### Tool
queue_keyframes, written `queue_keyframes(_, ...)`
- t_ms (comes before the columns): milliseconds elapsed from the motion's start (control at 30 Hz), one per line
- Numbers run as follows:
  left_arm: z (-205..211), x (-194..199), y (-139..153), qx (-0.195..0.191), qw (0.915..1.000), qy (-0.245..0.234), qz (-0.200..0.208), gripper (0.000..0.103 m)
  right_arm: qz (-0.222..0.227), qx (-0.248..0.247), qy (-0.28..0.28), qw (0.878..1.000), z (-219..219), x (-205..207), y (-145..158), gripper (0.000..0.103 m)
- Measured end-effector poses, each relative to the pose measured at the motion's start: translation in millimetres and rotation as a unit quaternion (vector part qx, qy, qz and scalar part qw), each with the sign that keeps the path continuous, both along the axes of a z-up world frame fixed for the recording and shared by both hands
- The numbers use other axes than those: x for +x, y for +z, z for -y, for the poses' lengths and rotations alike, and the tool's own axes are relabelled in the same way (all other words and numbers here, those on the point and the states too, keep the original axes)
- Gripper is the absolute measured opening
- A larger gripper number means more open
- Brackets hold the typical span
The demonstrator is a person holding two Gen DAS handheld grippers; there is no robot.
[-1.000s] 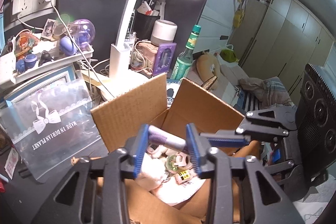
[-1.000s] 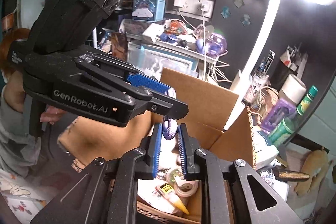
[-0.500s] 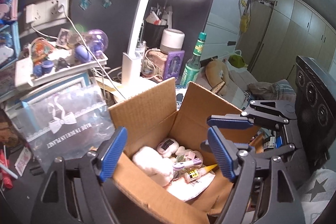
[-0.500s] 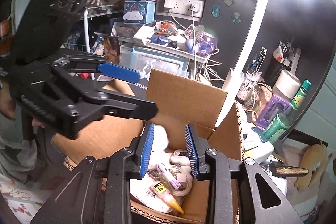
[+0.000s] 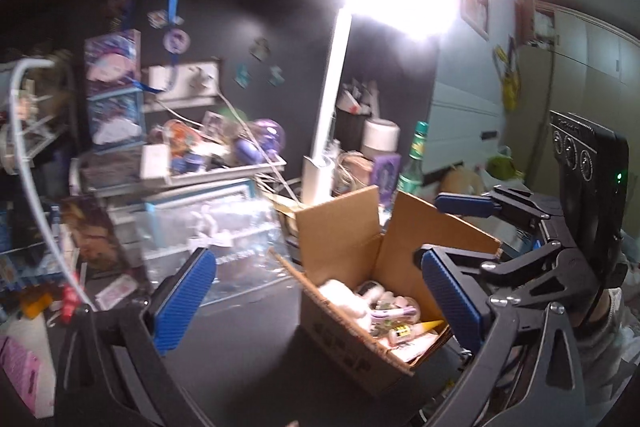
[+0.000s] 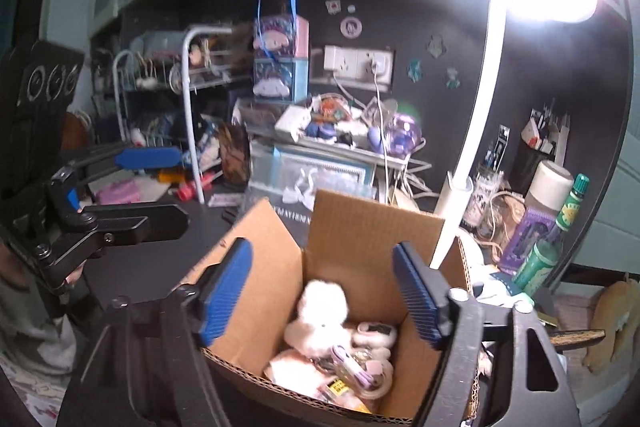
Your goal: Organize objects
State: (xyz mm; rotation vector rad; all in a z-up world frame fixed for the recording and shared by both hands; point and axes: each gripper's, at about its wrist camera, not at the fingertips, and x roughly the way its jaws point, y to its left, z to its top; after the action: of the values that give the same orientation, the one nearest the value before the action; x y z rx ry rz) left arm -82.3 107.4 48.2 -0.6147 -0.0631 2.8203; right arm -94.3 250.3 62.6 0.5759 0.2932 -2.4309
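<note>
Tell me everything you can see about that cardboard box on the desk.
The cardboard box is plain brown corrugated card, open at the top with its flaps standing up. It sits upright on the dark desk, just in front of the white lamp post. Inside lie a fluffy white plush toy, a roll of tape and other small bits, too jumbled to name. Neither hand-held gripper touches it.
</note>
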Motion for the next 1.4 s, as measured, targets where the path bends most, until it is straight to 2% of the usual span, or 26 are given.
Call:
queue_keyframes(33,1.5,4.4,0.8,0.000,0.9999,0.010,-0.007,0.102,-0.005,-0.005,0.001,1.000,0.2,2.3,0.8,0.079)
queue_keyframes(100,5.7,12.4,1.6,0.004,0.9995,0.025,-0.017,0.102,-0.012,-0.011,0.004,1.000,0.5,5.3,1.6,0.090)
queue_keyframes(267,11.1,18.5,-0.7,-0.009,0.9974,0.067,-0.022,0.102,-0.029,-0.011,0.017,0.999,4.9,13.9,0.4,0.096)
queue_keyframes(667,19.9,19.1,-9.6,-0.013,0.9953,0.096,-0.013,0.102,-0.024,-0.014,0.022,0.999,9.7,13.4,-4.3,0.096)
queue_keyframes(1400,26.6,18.2,-12.0,-0.010,0.9947,0.101,-0.012,0.102,-0.018,-0.016,0.021,0.999,11.1,10.0,-4.8,0.096)
